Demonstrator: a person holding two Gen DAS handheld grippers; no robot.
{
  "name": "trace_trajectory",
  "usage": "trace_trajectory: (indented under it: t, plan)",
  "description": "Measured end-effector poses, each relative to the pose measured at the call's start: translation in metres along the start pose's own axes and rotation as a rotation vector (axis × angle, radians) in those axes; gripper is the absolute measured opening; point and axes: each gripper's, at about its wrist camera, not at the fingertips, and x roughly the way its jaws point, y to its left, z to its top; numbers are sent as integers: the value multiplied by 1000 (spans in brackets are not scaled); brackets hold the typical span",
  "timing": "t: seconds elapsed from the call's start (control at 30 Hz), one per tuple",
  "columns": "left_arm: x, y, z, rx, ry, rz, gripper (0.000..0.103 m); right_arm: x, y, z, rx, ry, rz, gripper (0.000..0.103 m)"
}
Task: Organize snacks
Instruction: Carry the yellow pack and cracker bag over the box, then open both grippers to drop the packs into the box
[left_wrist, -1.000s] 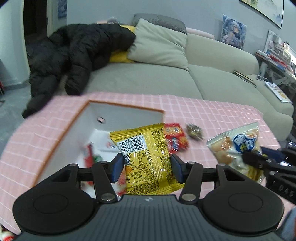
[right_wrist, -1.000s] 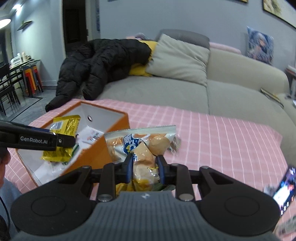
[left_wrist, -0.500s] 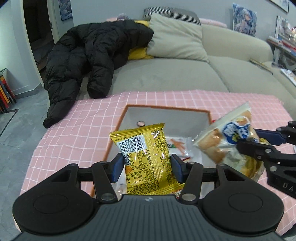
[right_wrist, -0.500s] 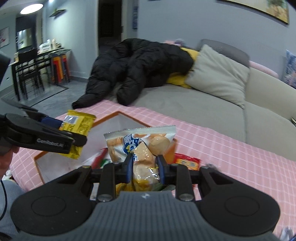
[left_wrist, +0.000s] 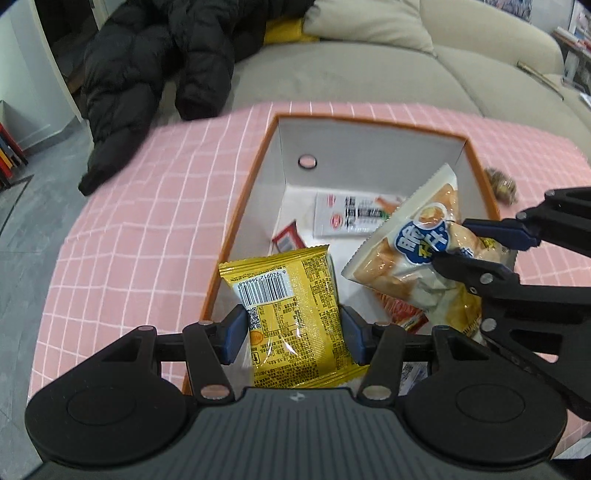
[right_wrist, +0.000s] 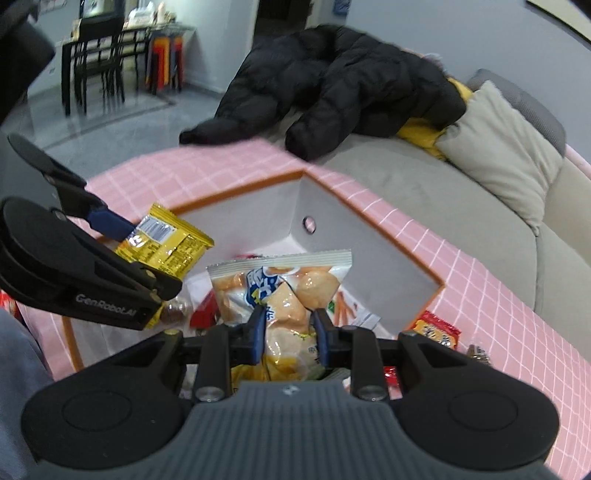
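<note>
Both grippers have swung in over the box since a second ago. My left gripper pinches the yellow packet; my right gripper pinches the puffed-snack bag. I judge this the drop step: next, lower and release. Inside, room is tight; the orange rim sits close, and one red packet waits outside.

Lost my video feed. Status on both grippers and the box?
Left gripper shut on yellow packet. Right gripper shut on puff snack bag. Both over the orange box; nothing blocking.
</note>
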Motion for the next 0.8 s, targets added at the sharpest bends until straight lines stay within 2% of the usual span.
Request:
trace_trajectory:
  t: [0.2, 0.43, 0.67, 0.8]
  plan:
    - [19, -1, -1, 33, 69, 21, 62, 30, 4, -3, -33, 75, 6, 24]
    - [37, -4, 0, 51, 137, 49, 62, 43, 8, -4, -74, 97, 22, 28]
    - [36, -7, 1, 62, 137, 68, 67, 41, 3, -2, -67, 100, 26, 30]
    - [28, -6, 2, 58, 104, 75, 70, 33, 2, -1, -79, 82, 10, 42]
